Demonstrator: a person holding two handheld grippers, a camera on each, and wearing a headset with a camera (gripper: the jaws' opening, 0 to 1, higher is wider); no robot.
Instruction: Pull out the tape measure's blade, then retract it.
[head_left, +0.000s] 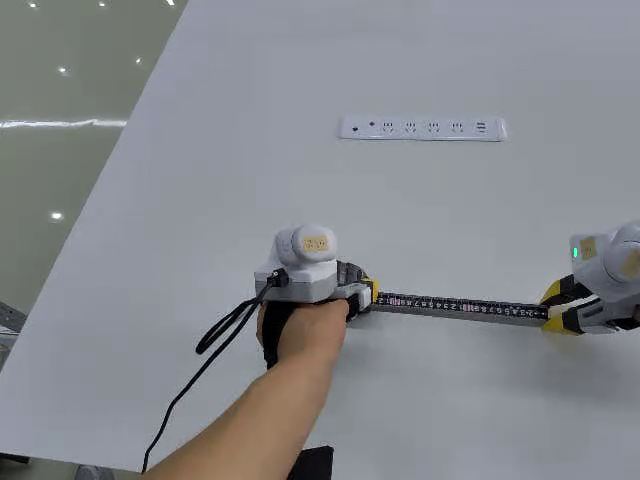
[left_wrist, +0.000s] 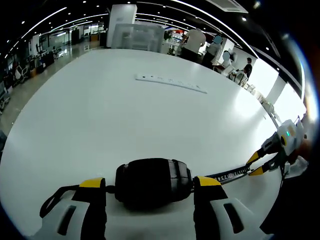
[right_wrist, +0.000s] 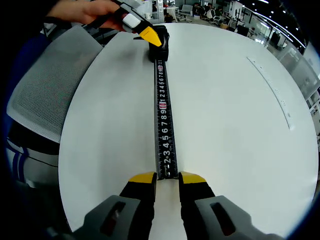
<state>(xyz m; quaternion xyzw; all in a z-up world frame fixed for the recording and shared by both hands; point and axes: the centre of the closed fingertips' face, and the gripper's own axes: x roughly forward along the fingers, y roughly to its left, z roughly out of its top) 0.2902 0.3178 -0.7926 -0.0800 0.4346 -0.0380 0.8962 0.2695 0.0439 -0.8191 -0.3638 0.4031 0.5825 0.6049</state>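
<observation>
Jaws of the left gripper (left_wrist: 150, 183) are clamped on either side of the black tape measure (right_wrist: 160, 45), which sits on the white table (head_left: 250, 150). Those of the right gripper (right_wrist: 166, 176) pinch the tip of the blade (right_wrist: 165, 115), which lies drawn out flat along the table between the two grippers. Well apart, towards the far side, lies a white power strip (head_left: 422, 128).

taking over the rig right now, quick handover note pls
Left gripper: shut on the tape measure case, which sits on the white table.
Right gripper: shut on the tip of the blade.
Done: the blade is pulled out and runs straight between the two grippers.
Left: retract the blade into the case.
</observation>
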